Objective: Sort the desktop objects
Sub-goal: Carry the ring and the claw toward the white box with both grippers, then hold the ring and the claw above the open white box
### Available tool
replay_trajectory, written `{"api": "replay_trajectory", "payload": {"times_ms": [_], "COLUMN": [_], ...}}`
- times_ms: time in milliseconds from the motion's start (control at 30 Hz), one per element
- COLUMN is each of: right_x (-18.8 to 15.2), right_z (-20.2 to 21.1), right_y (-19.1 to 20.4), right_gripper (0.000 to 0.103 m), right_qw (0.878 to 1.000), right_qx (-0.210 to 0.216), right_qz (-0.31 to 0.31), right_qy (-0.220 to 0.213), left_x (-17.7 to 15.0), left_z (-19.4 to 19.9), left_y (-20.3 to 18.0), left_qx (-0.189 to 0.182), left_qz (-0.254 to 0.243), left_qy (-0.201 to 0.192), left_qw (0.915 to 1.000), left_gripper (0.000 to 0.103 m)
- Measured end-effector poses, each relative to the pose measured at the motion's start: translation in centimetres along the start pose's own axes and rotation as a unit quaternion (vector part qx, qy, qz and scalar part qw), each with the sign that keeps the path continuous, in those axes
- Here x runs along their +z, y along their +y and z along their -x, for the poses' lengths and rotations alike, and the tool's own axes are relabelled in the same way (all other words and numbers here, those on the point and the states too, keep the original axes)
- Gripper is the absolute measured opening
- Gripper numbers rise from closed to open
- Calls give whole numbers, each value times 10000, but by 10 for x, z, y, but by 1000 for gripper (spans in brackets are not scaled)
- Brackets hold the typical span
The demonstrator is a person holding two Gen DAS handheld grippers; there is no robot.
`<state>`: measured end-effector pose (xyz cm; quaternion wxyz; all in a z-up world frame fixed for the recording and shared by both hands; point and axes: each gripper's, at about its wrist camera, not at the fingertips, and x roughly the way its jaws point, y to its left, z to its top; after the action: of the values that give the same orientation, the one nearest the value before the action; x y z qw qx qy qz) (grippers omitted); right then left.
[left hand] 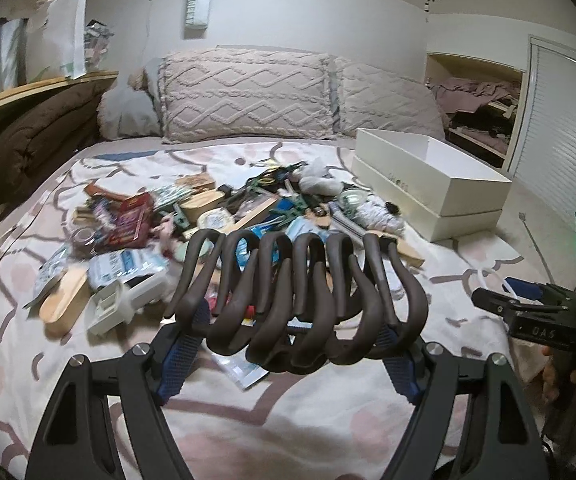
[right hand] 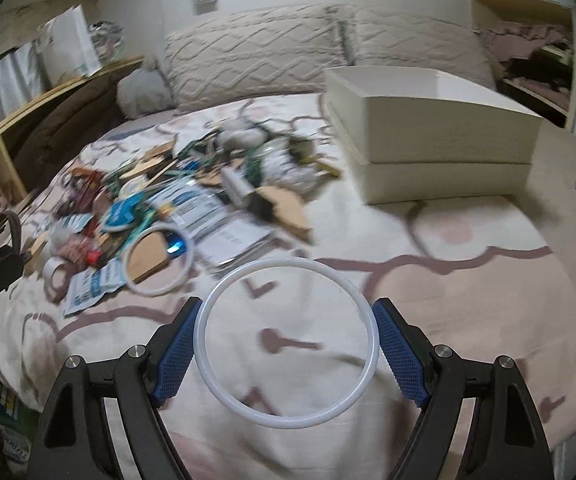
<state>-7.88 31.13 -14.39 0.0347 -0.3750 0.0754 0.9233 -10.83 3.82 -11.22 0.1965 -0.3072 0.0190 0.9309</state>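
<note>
Ring (right hand: pixel 286 360) between hand-held gripper (right hand: pixel 288 354) pads, box (right hand: pixel 440 128) beyond

The pile (left hand: pixel 223 216) of loose objects fills the middle of the bed (left hand: pixel 328 400), from its left side across almost to the white box (left hand: pixel 440 188), which blocks the right. Bare cover lies near the grippers and to the right, in front of the box. A second ring (right hand: pixel 157 260) lies at the pile's near edge. The gap between pile and box looks narrow, though blur makes that uncertain. Pillows (left hand: pixel 243 96) wall the far end.
</note>
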Motion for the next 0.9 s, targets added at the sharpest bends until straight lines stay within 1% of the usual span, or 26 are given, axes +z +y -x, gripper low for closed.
{"api": "replay_trajectory", "payload": {"times_ms": [200,433,600,733,900], "right_x": [8,17,27,42,64], "right_z": [11,18,21,24,30], "right_y": [-38,-76,-98,-113,-127], "right_gripper": [85,85,85,85,84], "right_qw": [9993,9980,9973,9964,9954], "right_qx": [-281,-467,-521,-556,-549], "right_qz": [-219,-350,-413,-450,-407], "right_qy": [-151,-230,-320,-466,-677], "left_x": [14,33,50,66,88], "left_z": [-14,-36,-54,-69,-83], "left_y": [-22,-51,-76,-96,-117], "left_qx": [-176,-425,-633,-809,-933], "left_qz": [-64,-134,-179,-213,-283], "left_qy": [-21,-34,-56,-95,-220], "left_qw": [9998,9990,9978,9965,9950], "left_gripper": [80,80,80,80,80]}}
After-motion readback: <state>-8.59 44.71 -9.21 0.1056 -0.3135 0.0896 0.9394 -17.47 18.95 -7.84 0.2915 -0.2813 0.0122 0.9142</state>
